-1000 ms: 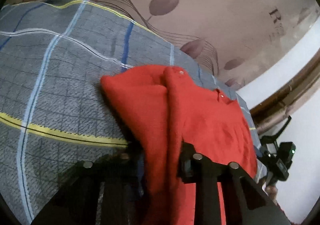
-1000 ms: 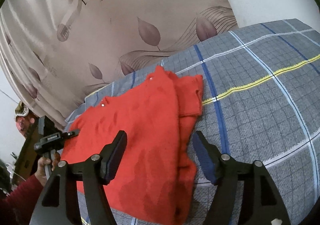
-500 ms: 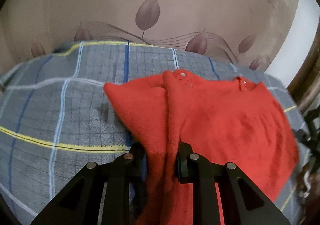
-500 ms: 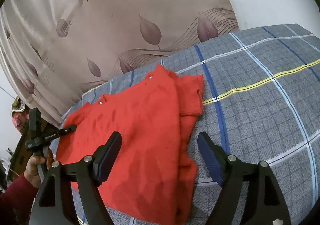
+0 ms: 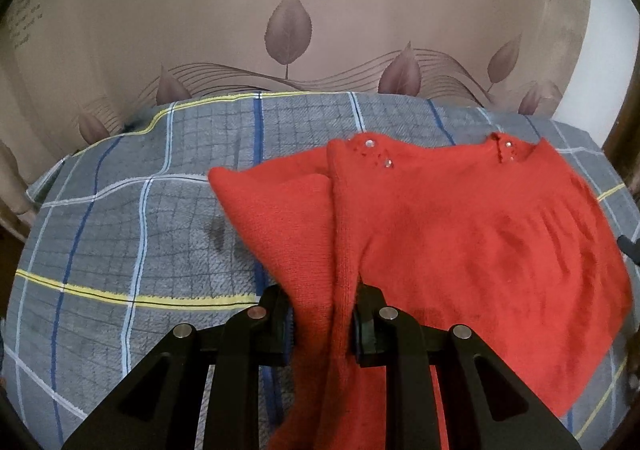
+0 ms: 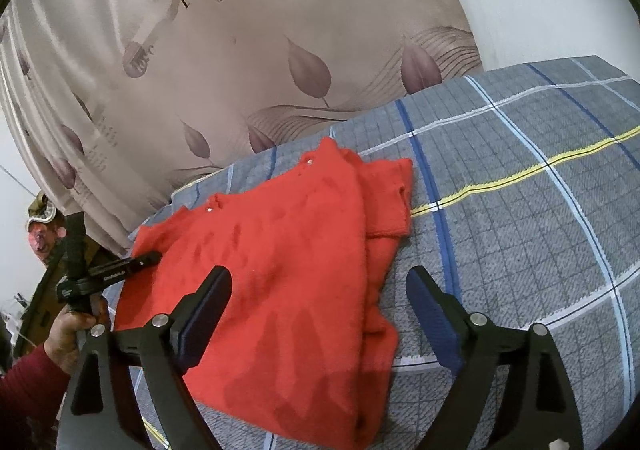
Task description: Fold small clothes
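Sweater (image 5: 460, 234), red and knitted, lies on the plaid blanket (image 5: 120, 234), neckline studs toward the curtain (image 5: 280, 9) at twelve o'clock. On my left wrist view, my left gripper (image 5: 322, 326) is clamped on a bunched fold of the sweater, both pads pressed into the knit with red cloth running up between them from six o'clock. The folded-in sleeve sits at about eleven o'clock from that grip, the wide body spreads out toward three o'clock. Over on my right wrist view, my right gripper (image 6: 318, 320) hovers with jaws spread wide, holding nothing; the sweater (image 6: 280, 270) shows between and beyond its fingers, the left finger over the red knit, the right finger over bare blanket (image 6: 520, 209) just beside the folded edge. At nine o'clock in that view I can see the other handle in a hand (image 6: 72, 334), at the sweater's far edge.
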Available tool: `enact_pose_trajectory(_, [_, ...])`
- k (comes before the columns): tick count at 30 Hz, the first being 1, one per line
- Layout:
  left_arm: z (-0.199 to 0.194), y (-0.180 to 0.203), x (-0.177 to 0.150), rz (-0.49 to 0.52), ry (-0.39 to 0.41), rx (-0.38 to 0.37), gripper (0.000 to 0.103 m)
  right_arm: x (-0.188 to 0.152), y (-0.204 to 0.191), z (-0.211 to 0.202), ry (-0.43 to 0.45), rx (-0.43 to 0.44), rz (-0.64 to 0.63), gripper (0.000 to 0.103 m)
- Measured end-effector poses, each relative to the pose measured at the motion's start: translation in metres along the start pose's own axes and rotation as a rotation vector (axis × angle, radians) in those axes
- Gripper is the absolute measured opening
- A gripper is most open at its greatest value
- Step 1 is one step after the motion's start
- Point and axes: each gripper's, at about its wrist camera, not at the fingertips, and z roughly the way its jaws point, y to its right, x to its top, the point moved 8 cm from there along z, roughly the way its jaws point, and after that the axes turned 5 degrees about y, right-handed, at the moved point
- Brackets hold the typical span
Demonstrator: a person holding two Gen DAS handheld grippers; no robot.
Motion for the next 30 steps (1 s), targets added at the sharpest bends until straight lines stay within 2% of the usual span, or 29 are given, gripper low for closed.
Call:
enact_pose_trajectory(5, [0.001,0.002,0.001,0.008,-0.023,0.013,0.022,0.002,0.0,-0.004,0.017,0.015,0.007,0.091])
enact_pose_trajectory(10, [0.003,0.0,0.004,-0.023,-0.067,-0.005,0.022,0.003,0.001,-0.008,0.033,0.037,0.023,0.095])
enact_pose_trajectory(23, [-0.006,0.001,0.021,-0.242,-0.18,-0.16,0.02,0.009,0.01,-0.016,0.073,0.107,0.104,0.097])
enact_pose_trajectory(26, [-0.013,0.012,0.029,-0.284,-0.196,-0.195,0.02,0.01,0.014,-0.019,0.086,0.126,0.135,0.097])
enact_pose_trajectory(30, [-0.027,0.044,0.043,-0.275,-0.196,-0.225,0.02,0.012,0.019,-0.021,0.098,0.147,0.17,0.097])
